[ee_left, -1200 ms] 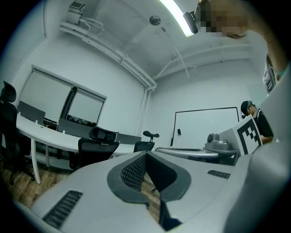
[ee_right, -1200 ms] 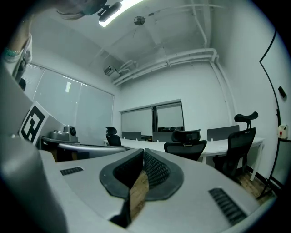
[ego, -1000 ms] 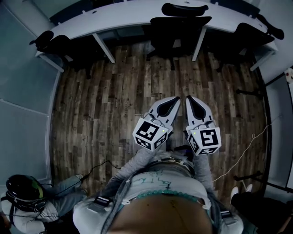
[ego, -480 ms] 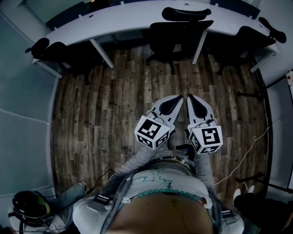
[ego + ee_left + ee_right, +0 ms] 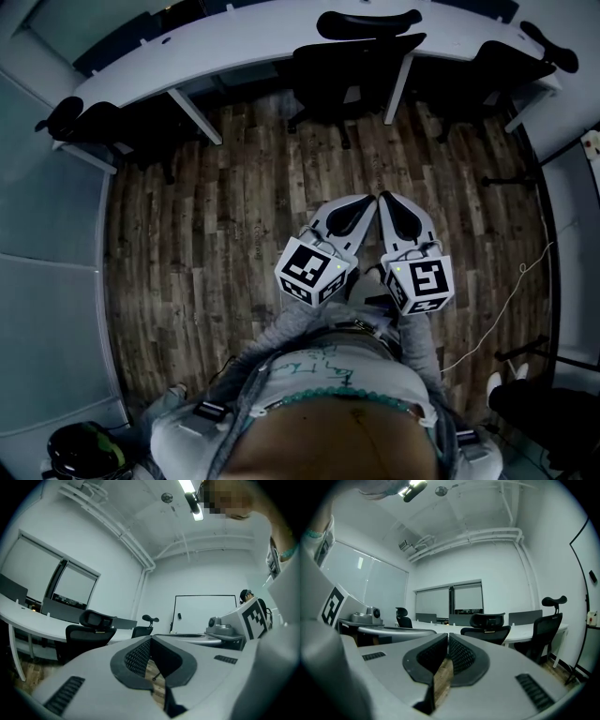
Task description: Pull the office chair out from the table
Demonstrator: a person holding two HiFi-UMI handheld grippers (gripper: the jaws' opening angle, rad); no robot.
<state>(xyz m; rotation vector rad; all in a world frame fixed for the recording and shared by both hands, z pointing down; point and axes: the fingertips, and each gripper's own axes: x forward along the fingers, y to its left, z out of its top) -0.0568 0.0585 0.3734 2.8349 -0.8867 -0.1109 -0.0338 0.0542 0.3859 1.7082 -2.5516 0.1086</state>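
A black office chair with a headrest stands tucked under the middle of the long curved white table. It shows ahead in the left gripper view as the chair and in the right gripper view as the chair. My left gripper and right gripper are held side by side over the wooden floor, well short of the chair. Both point level toward the table. The left gripper and the right gripper each have their jaws shut, with nothing between them.
Two more black chairs stand at the table, one at the left end and one at the right end. A thin cable trails over the floor on the right. A person in a helmet sits at the lower left.
The view has moved forward toward the table, and the seated person has slid down to the frame's lower left edge. Both grippers stay side by side and shut.
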